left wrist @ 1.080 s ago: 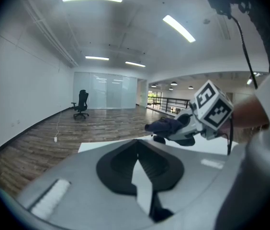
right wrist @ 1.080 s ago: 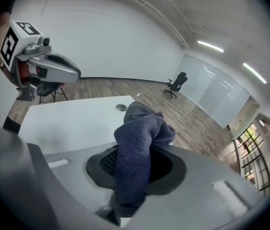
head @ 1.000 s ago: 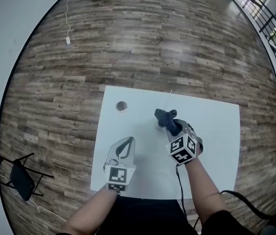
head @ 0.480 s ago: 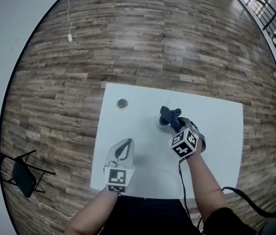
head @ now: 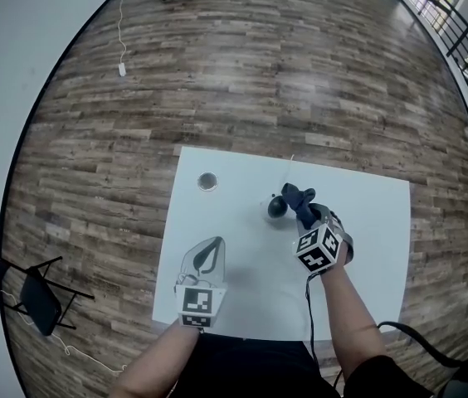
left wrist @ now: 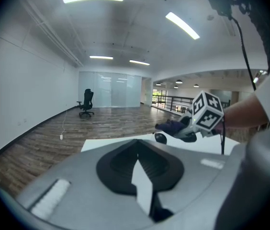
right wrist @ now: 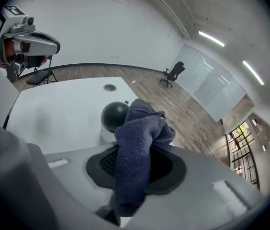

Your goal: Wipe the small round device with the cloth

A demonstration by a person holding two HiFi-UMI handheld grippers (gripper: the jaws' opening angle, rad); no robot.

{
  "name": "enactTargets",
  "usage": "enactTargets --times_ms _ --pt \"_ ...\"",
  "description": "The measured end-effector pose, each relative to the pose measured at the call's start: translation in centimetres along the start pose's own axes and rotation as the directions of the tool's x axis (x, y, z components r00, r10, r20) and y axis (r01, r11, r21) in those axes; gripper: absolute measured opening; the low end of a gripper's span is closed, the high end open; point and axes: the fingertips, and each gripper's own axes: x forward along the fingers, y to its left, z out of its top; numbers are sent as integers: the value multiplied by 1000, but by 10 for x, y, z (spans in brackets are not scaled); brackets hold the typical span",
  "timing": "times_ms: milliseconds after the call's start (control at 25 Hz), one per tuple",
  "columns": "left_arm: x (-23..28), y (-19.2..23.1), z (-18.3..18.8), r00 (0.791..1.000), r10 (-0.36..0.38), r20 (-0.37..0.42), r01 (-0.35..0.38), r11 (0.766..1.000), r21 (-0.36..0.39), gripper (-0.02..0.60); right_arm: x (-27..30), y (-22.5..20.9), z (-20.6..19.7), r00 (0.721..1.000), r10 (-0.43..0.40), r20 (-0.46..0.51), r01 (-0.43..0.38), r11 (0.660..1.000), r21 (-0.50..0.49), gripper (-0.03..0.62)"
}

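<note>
The small round device [head: 273,209], a black dome on a white base, stands mid-table; it also shows in the right gripper view [right wrist: 114,116] and, far off, in the left gripper view [left wrist: 160,138]. My right gripper [head: 307,219] [right wrist: 136,153] is shut on a dark blue cloth [head: 299,198] [right wrist: 137,143]. The cloth's free end rests against the dome's right side. My left gripper [head: 219,240] [left wrist: 136,143] hovers over the table's near left, apart from the device, jaws shut and holding nothing.
The white table [head: 358,214] stands on a wood floor. A small round metal-rimmed disc [head: 207,181] lies at its far left. A thin white cable [head: 289,171] runs from the device to the far edge. A folding chair [head: 31,293] stands left of the table.
My right gripper has carried the cloth to the right across the device. The dome, covered before, now shows at the cloth's left. The left gripper has stayed put.
</note>
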Motion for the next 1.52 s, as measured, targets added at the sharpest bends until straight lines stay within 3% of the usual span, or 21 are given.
enactTargets --times_ms 120,480,600,800,920,1160,1520 --pt "-1 -4 5 1000 -2 10 2 1000 7 8 -5 -10 22 997 -47 62 50 998 -44 91" --pt "-19 5 -14 999 36 -22 -36 999 -18 8 4 39 36 999 13 46 -5 983 -181 91" --pt "-24 2 -19 999 39 -29 -39 999 -25 8 8 56 29 998 62 18 -58 979 -196 91" --pt "-29 1 -23 999 38 -30 -39 999 -18 8 27 97 1 976 205 -79 -215 962 -166 91" --pt "-37 19 -18 997 78 -18 -78 997 -16 8 24 96 18 984 176 -14 -176 973 -148 91" --pt "-36 16 7 997 65 34 -64 998 -28 8 -7 21 41 995 -37 90 44 997 -67 92" --pt "-38 14 16 996 79 38 -77 995 -58 8 6 0 56 994 -38 105 47 995 -83 92"
